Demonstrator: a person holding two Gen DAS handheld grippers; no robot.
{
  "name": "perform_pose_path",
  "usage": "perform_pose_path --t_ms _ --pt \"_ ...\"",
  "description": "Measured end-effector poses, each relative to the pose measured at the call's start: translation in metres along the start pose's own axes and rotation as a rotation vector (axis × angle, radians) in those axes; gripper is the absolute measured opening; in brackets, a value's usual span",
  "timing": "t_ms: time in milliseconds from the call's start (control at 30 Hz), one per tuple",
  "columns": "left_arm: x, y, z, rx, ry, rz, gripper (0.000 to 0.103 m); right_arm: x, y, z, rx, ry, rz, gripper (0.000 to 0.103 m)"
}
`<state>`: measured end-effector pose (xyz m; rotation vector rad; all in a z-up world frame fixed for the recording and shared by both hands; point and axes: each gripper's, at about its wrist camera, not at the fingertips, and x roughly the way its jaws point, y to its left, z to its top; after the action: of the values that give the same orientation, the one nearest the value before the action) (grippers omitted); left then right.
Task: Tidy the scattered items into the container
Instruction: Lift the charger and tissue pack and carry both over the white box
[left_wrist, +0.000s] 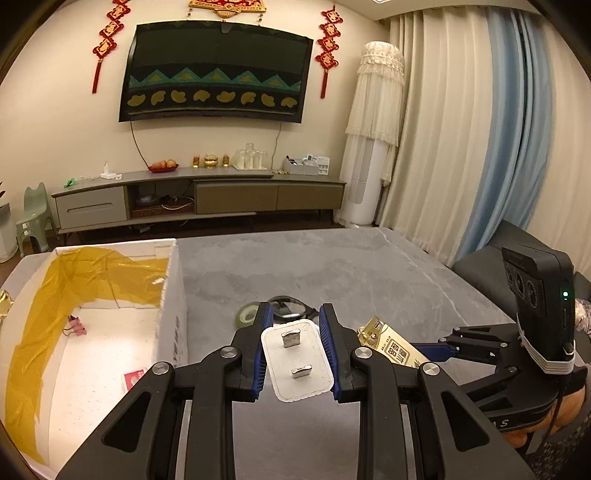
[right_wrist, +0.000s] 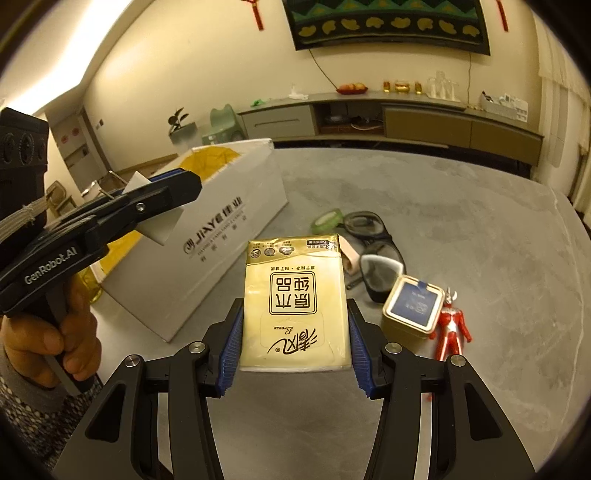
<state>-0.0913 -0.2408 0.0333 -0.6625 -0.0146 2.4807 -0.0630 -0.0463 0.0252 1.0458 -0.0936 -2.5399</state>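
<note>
Your left gripper (left_wrist: 296, 350) pinches a white charger plug (left_wrist: 296, 363) between its blue pads, the two metal prongs facing the camera. It hangs above the grey table (left_wrist: 369, 266), just right of the white cardboard box (left_wrist: 173, 295), which stands open at your left. Yellow tape (left_wrist: 92, 273) lines the box's inner walls, and on its floor lie a pink binder clip (left_wrist: 75, 326) and a small red card (left_wrist: 133, 380).

Your right gripper (right_wrist: 295, 350) is clamped on a cream-and-gold tissue pack (right_wrist: 295, 306), held flat with its printed face up, above the table and near the box's printed side (right_wrist: 207, 236). Your left hand (right_wrist: 55, 332) grips its tool's handle at the left edge of that view.

Still scattered on the table beyond the pack are dark goggles (right_wrist: 373, 240), a green tape roll (right_wrist: 327, 219), a beige strip (right_wrist: 351, 258), a gold tin with a blue lid (right_wrist: 412, 308), and a red-and-silver action figure (right_wrist: 452, 325) lying just beside the tin.
</note>
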Motion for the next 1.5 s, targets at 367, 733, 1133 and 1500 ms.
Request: perform_pose_path --t_ms 367,733,1133,1500 --pt "-0.030 0.043 0.010 -0.073 -0.063 0.042 0.027 -0.003 0.033 0.019 0.014 -0.045 0.045 0.054" --pt "-0.038 0.086 0.011 -0.180 -0.009 0.114 0.027 -0.005 0.076 0.049 -0.034 -0.083 0.063 0.054" --pt "-0.055 0.114 0.016 -0.227 -0.002 0.129 0.027 -0.005 0.124 0.085 -0.137 -0.110 0.070 0.054" --pt "-0.065 0.149 0.024 -0.283 -0.009 0.154 0.027 0.015 0.148 0.118 -0.183 -0.101 0.082 0.054"
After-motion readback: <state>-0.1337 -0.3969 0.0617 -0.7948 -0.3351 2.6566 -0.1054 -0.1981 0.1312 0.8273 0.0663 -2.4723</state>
